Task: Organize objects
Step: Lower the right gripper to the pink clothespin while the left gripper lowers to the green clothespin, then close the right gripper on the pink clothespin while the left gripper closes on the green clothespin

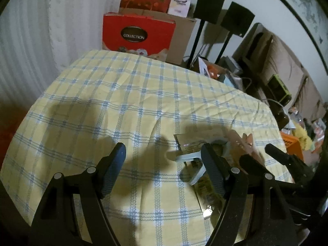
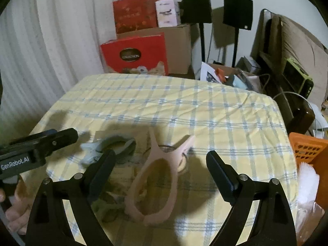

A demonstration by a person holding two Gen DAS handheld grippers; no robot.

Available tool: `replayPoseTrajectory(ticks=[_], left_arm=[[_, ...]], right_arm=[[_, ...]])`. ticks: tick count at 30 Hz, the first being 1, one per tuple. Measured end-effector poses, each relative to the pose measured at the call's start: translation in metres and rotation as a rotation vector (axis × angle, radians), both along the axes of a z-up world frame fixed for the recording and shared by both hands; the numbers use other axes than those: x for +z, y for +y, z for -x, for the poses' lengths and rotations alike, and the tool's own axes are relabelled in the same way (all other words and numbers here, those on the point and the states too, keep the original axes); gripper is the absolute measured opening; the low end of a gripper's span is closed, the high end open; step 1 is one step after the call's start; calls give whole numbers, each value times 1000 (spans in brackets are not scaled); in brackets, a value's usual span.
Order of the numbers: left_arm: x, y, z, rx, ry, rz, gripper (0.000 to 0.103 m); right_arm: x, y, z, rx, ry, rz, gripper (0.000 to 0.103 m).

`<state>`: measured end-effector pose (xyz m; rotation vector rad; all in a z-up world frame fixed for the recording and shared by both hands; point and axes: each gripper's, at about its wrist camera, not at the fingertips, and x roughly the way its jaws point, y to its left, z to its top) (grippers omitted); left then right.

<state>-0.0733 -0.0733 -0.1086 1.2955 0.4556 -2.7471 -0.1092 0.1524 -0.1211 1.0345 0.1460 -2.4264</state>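
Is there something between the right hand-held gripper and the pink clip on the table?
Nothing visible blocks it. The pink oval plastic clip lies on the yellow checked tablecloth between the right hand-held gripper open fingers, untouched.

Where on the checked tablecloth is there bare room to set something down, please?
The far half of the tablecloth, up to the red box behind its edge, lies bare, as does the cloth under the left claw. The near middle is crowded: the pink clip, the blue-grey clip and a packet lie close together.
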Motion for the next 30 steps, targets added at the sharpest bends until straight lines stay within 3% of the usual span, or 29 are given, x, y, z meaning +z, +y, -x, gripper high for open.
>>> replayPoseTrajectory(ticks=[3, 5, 6, 7, 11, 13, 21, 25, 30], left_arm=[[3, 4, -2, -8, 7, 13, 73], [6, 7, -3, -15, 10, 23, 73], [7, 9, -4, -18, 12, 28, 73], [9, 9, -4, -20, 14, 32, 73], [11, 14, -5, -30, 4, 40, 73], [12, 19, -6, -42, -6, 43, 73], [9, 46, -5, -118, -84, 50, 73], [-6, 82, -5, -289, -180, 75, 73], [-17, 105, -8, -327, -236, 136, 73]], right_arm=[[-1, -1, -1, 10, 0, -8, 77], [-3, 0, 0, 11, -10, -13, 60], [-3, 1, 1, 14, -19, -10, 47], [-5, 2, 2, 13, -26, -8, 41], [-4, 12, 0, -6, -22, 6, 30], [-4, 19, 1, -27, -20, 6, 11], [-4, 45, 3, -84, -52, 19, 9], [-1, 53, 1, -93, -44, 16, 11], [3, 65, -2, -124, -28, 12, 14]])
